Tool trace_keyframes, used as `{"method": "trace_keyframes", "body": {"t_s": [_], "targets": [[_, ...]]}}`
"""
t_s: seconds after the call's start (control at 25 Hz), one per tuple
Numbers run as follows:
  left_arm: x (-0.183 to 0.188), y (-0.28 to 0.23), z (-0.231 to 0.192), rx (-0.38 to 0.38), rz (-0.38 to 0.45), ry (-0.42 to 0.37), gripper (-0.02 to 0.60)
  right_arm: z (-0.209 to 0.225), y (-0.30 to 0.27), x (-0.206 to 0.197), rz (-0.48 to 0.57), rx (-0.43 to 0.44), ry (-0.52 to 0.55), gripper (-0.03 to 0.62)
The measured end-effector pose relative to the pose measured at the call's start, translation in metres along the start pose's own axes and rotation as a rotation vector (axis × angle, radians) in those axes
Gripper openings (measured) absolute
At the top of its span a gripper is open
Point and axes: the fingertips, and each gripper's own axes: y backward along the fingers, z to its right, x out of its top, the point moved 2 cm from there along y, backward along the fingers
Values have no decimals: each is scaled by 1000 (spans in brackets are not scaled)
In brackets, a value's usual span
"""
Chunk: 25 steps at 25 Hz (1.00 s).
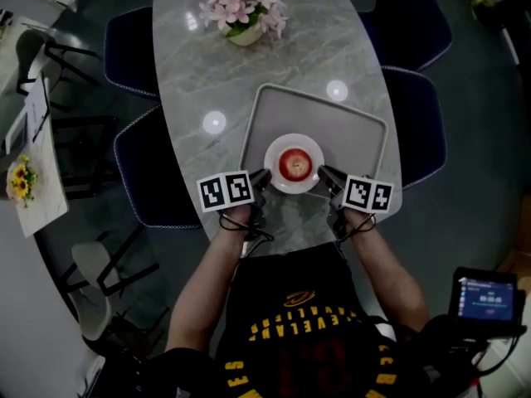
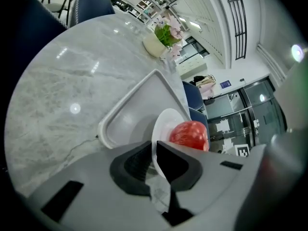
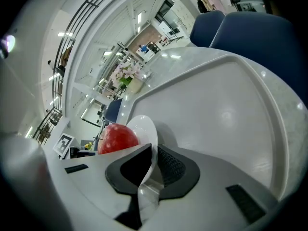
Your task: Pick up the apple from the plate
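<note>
Four navy chairs (image 1: 153,177) round grey marble table (image 1: 191,81), plate (image 1: 275,152) on tray (image 1: 348,131).

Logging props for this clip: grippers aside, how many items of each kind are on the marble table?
tray: 1
plate: 1
apple: 1
pot of flowers: 1
Total: 4

Polished grey-veined, stone-look table (image 1: 191,73), glossy with lamp reflections. Smooth pale-grey tray (image 1: 348,131), plastic-looking, satin sheen. White plate (image 1: 274,152), glossy and glazed. Apple (image 1: 294,164) with red, shiny, finely speckled skin. Left gripper (image 2: 155,160) and right gripper (image 3: 153,165) have matt grey plastic-looking bodies and black pads (image 2: 137,163), partly ribbed. Chairs (image 1: 133,52) in dark blue matt upholstery.
</note>
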Motion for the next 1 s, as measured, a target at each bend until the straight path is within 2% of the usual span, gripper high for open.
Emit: {"method": "trace_keyframes", "body": {"t_s": [0.6,1.0], "targets": [[-37,101,-81,21,122,115,35,-89,-39,-75,-121,63,129,46],[-62,139,-125,35,155,159,35,-120,-61,-120,-174,74,185,46]]}}
